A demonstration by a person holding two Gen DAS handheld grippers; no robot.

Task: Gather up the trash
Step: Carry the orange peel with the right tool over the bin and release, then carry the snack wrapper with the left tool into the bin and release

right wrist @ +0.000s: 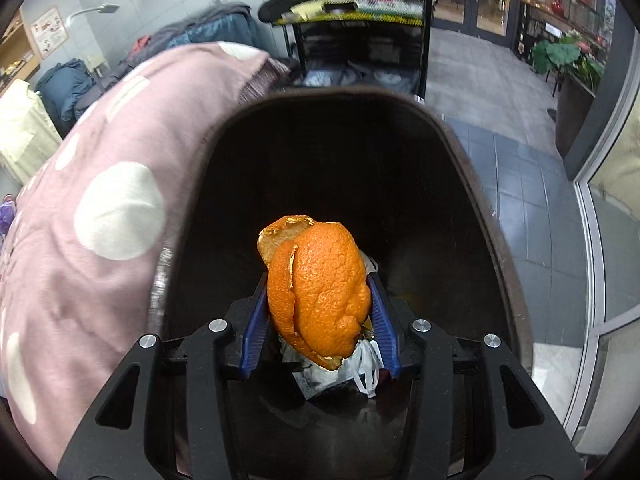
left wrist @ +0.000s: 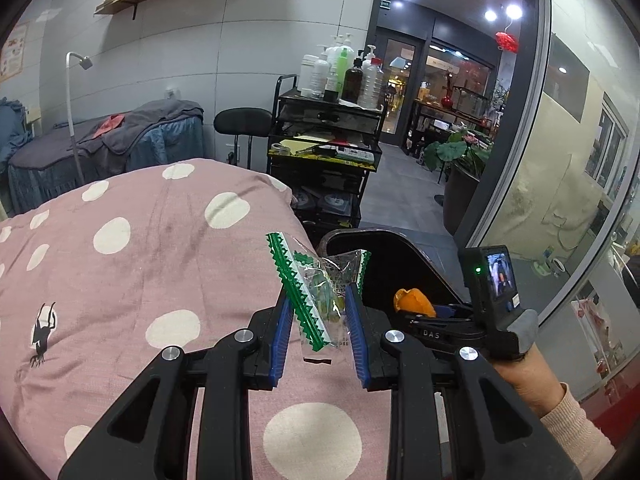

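My left gripper (left wrist: 318, 312) is shut on a clear plastic wrapper with green zigzag edges (left wrist: 316, 292), held above the pink dotted bedcover (left wrist: 140, 272) near its right edge. My right gripper (right wrist: 320, 300) is shut on a large piece of orange peel (right wrist: 320, 284) and points down into a dark brown bin (right wrist: 492, 216) beside the bed. White crumpled packaging (right wrist: 360, 368) lies at the bin's bottom, under the peel. In the left wrist view the right gripper (left wrist: 436, 312) with the orange peel (left wrist: 414, 300) sits over the bin (left wrist: 348, 236), a hand in a beige sleeve (left wrist: 560, 412) behind it.
A black trolley (left wrist: 328, 148) with bottles stands beyond the bed's far corner, a black stool (left wrist: 242, 120) next to it. Another bed (left wrist: 100, 148) with grey and blue covers lies at the back left. Glass partition (left wrist: 560, 160) on the right; grey tiled floor (right wrist: 516, 184) around the bin.
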